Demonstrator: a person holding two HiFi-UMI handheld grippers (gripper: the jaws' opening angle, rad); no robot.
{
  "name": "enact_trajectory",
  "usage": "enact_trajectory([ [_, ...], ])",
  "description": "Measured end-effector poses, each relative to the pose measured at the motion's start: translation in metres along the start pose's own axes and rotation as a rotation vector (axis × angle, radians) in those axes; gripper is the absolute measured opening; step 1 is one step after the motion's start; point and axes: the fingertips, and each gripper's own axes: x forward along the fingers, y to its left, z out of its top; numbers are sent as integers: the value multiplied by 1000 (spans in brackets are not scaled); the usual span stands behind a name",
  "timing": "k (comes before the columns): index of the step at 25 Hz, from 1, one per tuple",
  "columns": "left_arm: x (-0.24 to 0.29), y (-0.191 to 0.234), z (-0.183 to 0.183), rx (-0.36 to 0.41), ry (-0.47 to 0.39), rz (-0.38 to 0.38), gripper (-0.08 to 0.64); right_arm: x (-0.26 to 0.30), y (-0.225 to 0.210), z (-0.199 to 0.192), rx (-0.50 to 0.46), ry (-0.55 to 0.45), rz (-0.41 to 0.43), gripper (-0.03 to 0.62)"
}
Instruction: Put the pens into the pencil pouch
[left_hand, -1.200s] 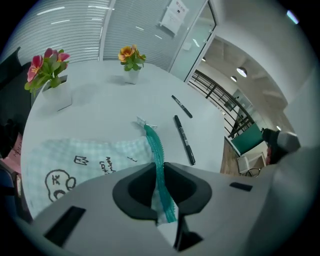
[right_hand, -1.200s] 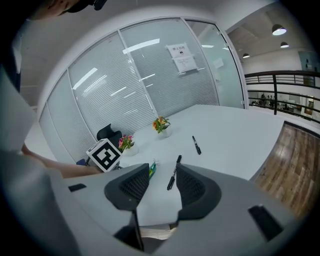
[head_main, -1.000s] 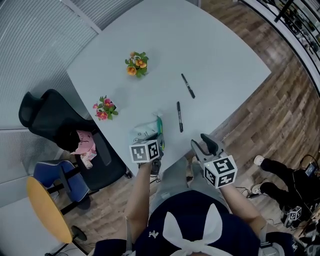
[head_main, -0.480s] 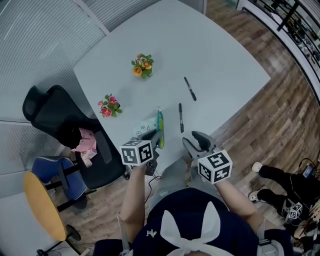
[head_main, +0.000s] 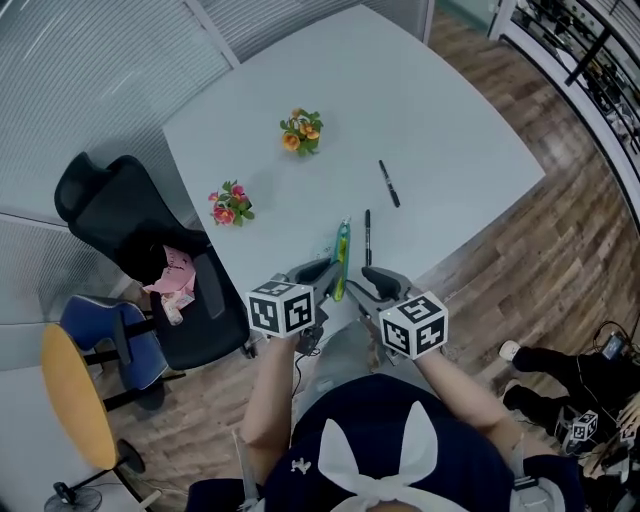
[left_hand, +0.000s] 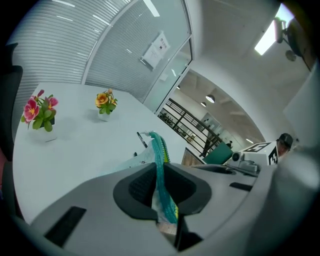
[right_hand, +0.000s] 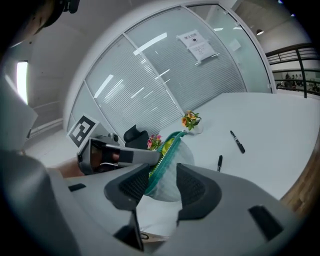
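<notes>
A translucent pencil pouch (head_main: 342, 262) with a teal zipper hangs above the table's near edge. My left gripper (head_main: 318, 272) is shut on its zipper edge (left_hand: 159, 165), which runs up between the pads. My right gripper (head_main: 378, 283) stands open just right of the pouch; in the right gripper view the pouch (right_hand: 167, 165) sits between and beyond the pads, which do not press on it. Two black pens lie on the white table (head_main: 420, 90): one (head_main: 367, 236) close beyond the pouch, the other (head_main: 389, 184) farther off to the right.
Two small pots of flowers stand on the table, orange (head_main: 301, 131) at the back and pink (head_main: 230, 203) near the left edge. A black office chair (head_main: 130, 240) sits left of the table, a blue chair (head_main: 110, 340) beside it. Wooden floor lies to the right.
The left gripper has lifted the pouch off the table, so it now hangs edge-up. The right gripper has moved left, close up to the pouch.
</notes>
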Motion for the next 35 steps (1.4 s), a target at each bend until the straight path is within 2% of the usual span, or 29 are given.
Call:
enact_trajectory([
  [6,-2,-10,-1,28,2,4,54,5,-3,-2,54,27,36,184],
  [11,-9,-11,-7,47,23,-2,54,8,9,-9,123,67,173,158],
  [16,-16,-12,-13,-7,33,-73,54,8,21,-14,242,104,344,137],
  [21,-17,-15,-16,-25,42,-101,52,6,27,-16,277,102,405,94],
  [22,-16,-16,-16,-27,41,-107,52,5,27,-16,282,100,403,79],
  [23,-16,-18,-15,-32,38,-116,52,5,26,-16,285,98,395,36],
  [25,-17,-16,-13,-36,31,-108,52,6,20,-16,292,93,370,26],
  [29,-23,8,-13,1,50,52,52,6,0,-19,327,91,255,25],
  [32,-33,29,-11,24,54,180,51,4,-21,-19,388,62,152,25],
  [35,-41,34,-8,23,39,220,51,2,-24,-14,416,30,116,25],
])
